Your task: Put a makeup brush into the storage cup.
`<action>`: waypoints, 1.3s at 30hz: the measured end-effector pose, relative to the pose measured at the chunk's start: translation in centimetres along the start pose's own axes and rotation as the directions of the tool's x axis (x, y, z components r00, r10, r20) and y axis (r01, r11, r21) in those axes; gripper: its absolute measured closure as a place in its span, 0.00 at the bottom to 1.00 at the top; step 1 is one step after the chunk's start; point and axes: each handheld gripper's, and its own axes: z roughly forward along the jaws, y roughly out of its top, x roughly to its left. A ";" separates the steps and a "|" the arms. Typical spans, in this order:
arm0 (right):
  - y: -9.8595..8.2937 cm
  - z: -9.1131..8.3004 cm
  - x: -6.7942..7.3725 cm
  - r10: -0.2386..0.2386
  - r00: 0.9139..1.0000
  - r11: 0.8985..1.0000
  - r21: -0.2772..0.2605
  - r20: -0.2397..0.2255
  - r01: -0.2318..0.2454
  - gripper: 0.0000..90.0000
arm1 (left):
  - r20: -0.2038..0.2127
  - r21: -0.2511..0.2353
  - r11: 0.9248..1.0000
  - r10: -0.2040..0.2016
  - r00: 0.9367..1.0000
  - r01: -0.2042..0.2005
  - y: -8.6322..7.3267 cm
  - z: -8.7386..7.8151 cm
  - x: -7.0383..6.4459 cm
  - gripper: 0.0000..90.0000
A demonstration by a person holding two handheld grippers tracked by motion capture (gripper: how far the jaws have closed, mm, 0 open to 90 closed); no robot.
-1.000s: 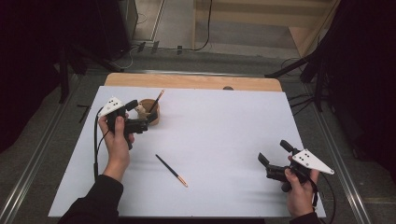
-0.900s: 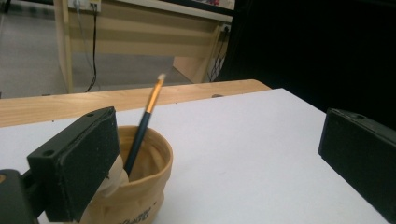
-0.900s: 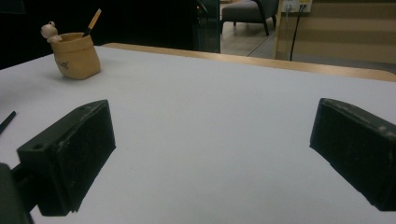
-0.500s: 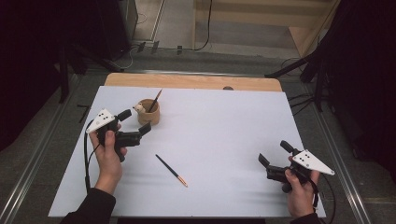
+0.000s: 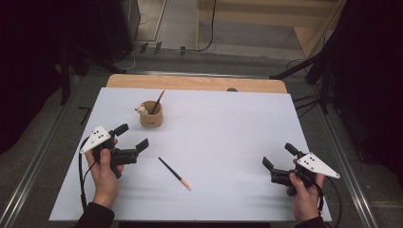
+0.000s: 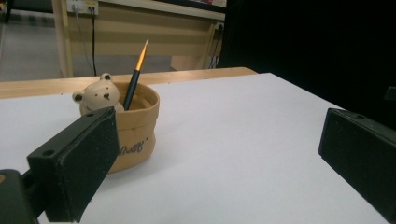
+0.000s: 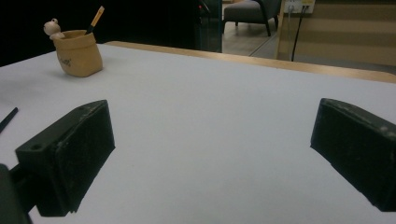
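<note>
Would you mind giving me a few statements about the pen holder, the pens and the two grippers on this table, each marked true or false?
1. One pen stands in the pen holder. True.
2. The left gripper is shut on the pen holder. False: its jaws stand open, apart from the holder.
3. A second pen lies flat on the white table. True.
4. The right gripper holds a pen. False: it is open and holds nothing.
5. The holder has a small bear figure at its rim. True.

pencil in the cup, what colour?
Black pencil with an orange-gold upper end; clearest in the left gripper view.
</note>
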 end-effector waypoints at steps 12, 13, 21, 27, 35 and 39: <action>0.0 0.0 0.0 -0.006 1.000 1.000 -0.001 -0.003 0.006 0.00 | 0.001 0.014 1.000 0.006 1.000 -0.007 -1.3 -2.7 0.3 0.00; 0.0 0.0 0.0 -0.010 1.000 1.000 -0.001 -0.003 0.010 0.00 | 0.003 0.009 1.000 -0.002 1.000 0.002 -1.4 -2.9 0.3 0.00; 0.1 -0.1 0.1 -0.017 1.000 1.000 0.001 -0.005 0.017 0.00 | -0.007 0.003 1.000 0.000 1.000 0.000 -1.7 -4.5 0.7 0.00; 0.2 0.0 0.1 -0.016 1.000 1.000 0.000 -0.009 0.016 0.00 | -0.015 -0.002 1.000 0.001 1.000 -0.001 -2.3 -5.6 0.9 0.00; 0.1 -0.1 0.0 -0.020 1.000 1.000 -0.001 -0.005 0.020 0.00 | -0.008 -0.002 1.000 0.009 1.000 -0.009 -2.3 -6.4 0.7 0.00; 0.1 -0.3 0.0 -0.020 1.000 1.000 -0.001 -0.003 0.020 0.00 | -0.014 0.005 1.000 0.001 1.000 -0.001 -2.5 -6.5 0.8 0.00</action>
